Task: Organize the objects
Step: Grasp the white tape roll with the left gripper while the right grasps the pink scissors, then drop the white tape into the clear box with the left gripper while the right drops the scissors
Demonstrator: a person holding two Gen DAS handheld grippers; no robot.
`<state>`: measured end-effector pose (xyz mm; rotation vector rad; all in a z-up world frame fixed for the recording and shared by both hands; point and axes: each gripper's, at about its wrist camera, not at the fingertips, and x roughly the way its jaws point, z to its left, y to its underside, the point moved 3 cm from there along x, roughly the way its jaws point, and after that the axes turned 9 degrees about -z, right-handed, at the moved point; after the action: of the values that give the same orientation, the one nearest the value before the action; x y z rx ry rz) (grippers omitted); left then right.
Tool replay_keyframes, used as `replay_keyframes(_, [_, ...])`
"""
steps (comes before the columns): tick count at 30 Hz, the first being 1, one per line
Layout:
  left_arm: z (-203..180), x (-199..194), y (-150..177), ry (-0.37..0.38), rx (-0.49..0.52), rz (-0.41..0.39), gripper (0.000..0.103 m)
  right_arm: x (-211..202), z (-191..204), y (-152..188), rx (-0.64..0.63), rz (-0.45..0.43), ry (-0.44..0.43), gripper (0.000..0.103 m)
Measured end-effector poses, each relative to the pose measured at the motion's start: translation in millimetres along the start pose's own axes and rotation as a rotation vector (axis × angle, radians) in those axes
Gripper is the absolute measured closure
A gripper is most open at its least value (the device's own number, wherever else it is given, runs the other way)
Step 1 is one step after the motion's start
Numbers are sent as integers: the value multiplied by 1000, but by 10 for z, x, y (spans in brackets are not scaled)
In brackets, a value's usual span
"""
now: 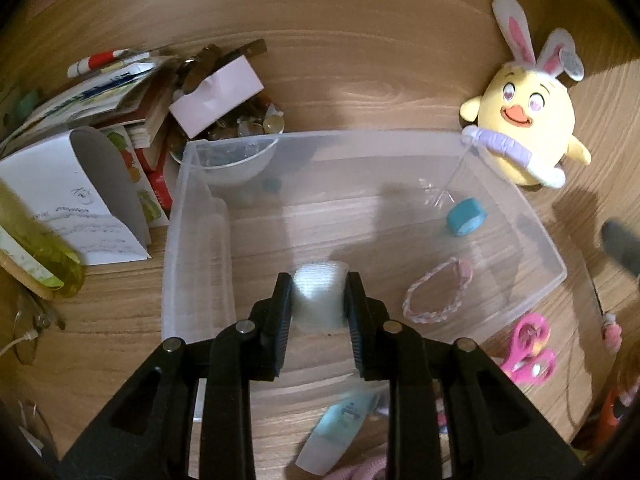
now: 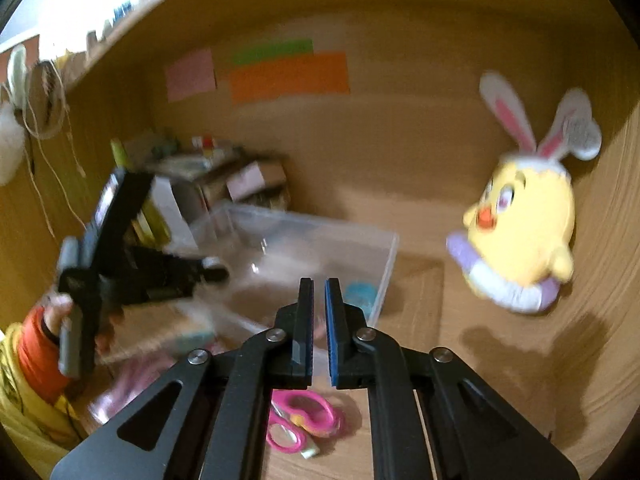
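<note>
My left gripper is shut on a white roll and holds it over the clear plastic bin. In the bin lie a blue tape roll, a pink braided band and a light blue tube. My right gripper is nearly shut and empty, above pink scissors on the desk, right of the bin. The left gripper shows in the right wrist view, blurred.
A yellow chick plush with rabbit ears lies right of the bin, also in the right wrist view. Books, papers and a bowl of small items crowd the left. Pink scissors lie at the bin's right front. Coloured notes hang on the back wall.
</note>
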<state>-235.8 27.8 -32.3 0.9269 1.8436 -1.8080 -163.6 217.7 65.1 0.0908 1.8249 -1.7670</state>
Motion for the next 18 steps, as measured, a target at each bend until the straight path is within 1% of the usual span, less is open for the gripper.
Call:
replay_keyframes(2, [-18, -1, 6, 0, 10, 1, 72, 74, 19, 139, -16, 54, -2, 97])
replay_keyframes(4, [-38, -45, 3, 0, 17, -10, 65, 122, 65, 290, -47, 102, -8, 93])
replay_keyframes(5, [-48, -77, -3, -9, 22, -22, 51, 132, 80, 351, -60, 116, -6, 91])
replay_keyframes(6, [-51, -124, -12, -21, 24, -41, 38, 140, 92, 424, -74, 132, -4, 85])
replay_keyframes(7, [-58, -173, -20, -28, 26, -61, 34, 138, 94, 469, -79, 140, -5, 78])
replay_keyframes(8, [-74, -256, -24, -33, 34, -87, 32, 135, 97, 514, -82, 148, -7, 74])
replay_keyframes(9, [-94, -315, -26, -34, 43, -100, 32, 123, 95, 560, -81, 153, -7, 66])
replay_keyframes(10, [-113, -388, -23, -37, 53, -115, 31, 113, 92, 582, -78, 155, -8, 62])
replay_keyframes(11, [-130, -462, -14, -43, 64, -131, 28, 97, 91, 604, -76, 157, -9, 61])
replay_keyframes(12, [-144, -529, -2, -50, 74, -146, 20, 87, 89, 617, -73, 162, -11, 60])
replay_keyframes(13, [-156, -581, 11, -59, 83, -157, 15, 80, 92, 630, -72, 165, -12, 58])
replay_keyframes(14, [-168, -662, 42, -74, 95, -177, 8, 70, 98, 644, -70, 170, -16, 56])
replay_keyframes(15, [-175, -714, 72, -86, 105, -188, 6, 62, 108, 667, -68, 175, -21, 55])
replay_keyframes(18, [-211, -850, 218, -108, 138, -199, 5, 45, 160, 751, -65, 204, -40, 51])
